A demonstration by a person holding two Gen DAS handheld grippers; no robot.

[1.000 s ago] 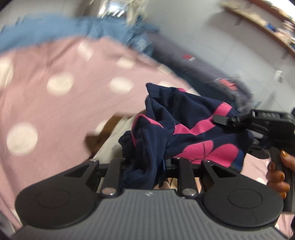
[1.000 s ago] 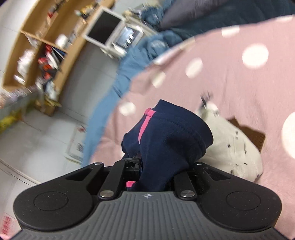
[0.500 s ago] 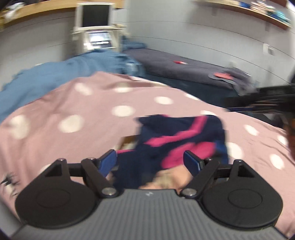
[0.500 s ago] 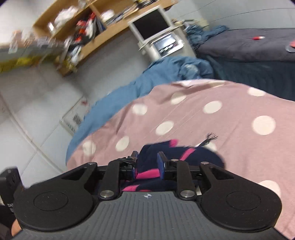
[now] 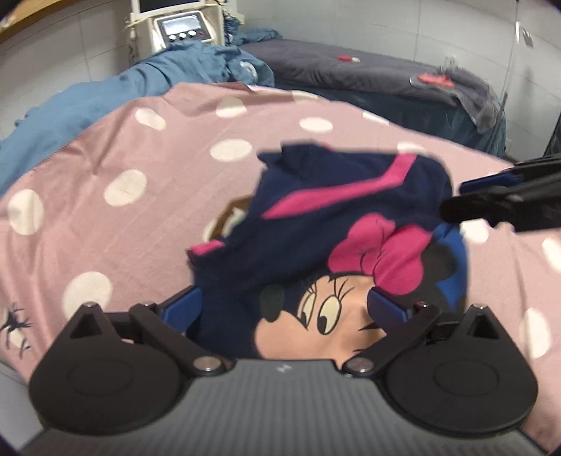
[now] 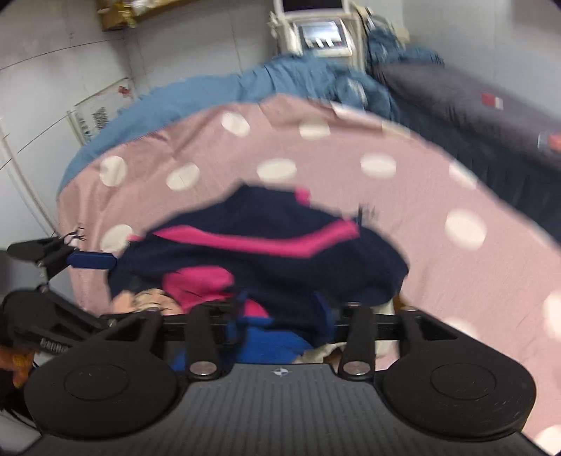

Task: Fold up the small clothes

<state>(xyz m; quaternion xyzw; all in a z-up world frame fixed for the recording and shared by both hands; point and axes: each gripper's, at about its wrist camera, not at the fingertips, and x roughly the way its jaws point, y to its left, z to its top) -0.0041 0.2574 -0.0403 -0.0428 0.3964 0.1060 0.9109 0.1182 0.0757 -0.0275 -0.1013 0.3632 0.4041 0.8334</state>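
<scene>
A small navy garment [image 5: 336, 224] with pink stripes and a cartoon mouse print lies on the pink polka-dot sheet [image 5: 140, 217]. It also shows in the right wrist view [image 6: 266, 259]. My left gripper [image 5: 284, 308] is open, its blue pads on either side of the garment's near edge. My right gripper [image 6: 280, 315] stands open over the garment's other edge, its fingers partly hidden by the cloth. It shows at the right in the left wrist view [image 5: 491, 200].
A cream garment [image 5: 235, 217] peeks from under the navy one. A blue blanket [image 5: 115, 91] lies at the sheet's far left. A dark bed [image 5: 368, 73] and a white machine [image 5: 178, 28] stand behind.
Both grippers let go of the navy garment and opened. The garment dropped from a held-up bunch to lie spread on the sheet. Both cameras tilted up to level.
</scene>
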